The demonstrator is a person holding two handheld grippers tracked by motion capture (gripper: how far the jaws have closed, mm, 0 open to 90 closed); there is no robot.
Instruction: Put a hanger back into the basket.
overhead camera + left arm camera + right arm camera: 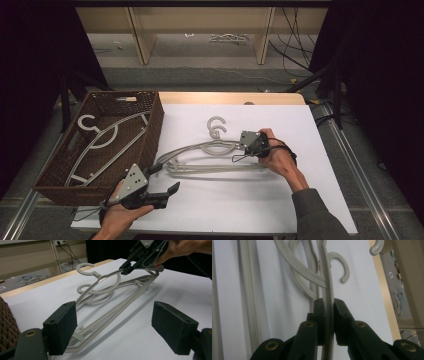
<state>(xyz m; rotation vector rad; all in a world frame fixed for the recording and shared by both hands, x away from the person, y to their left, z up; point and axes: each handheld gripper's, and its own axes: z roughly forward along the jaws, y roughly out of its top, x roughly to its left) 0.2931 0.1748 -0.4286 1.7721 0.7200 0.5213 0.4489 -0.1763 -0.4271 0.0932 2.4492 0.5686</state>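
Two grey hangers (210, 157) lie stacked at the table's centre; the right gripper (240, 147), at three o'clock, has clamped the upper one's thin arm. It looks light, stiff and slick, so gripping near the hook should steady it. Left gripper (167, 180), at seven o'clock, gapes wide, empty.

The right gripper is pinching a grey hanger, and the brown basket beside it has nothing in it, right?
Not quite. The right gripper does pinch a grey hanger, its jaws shut on the hanger's arm, but the brown wicker basket is not empty: the high view shows another grey hanger lying inside it.
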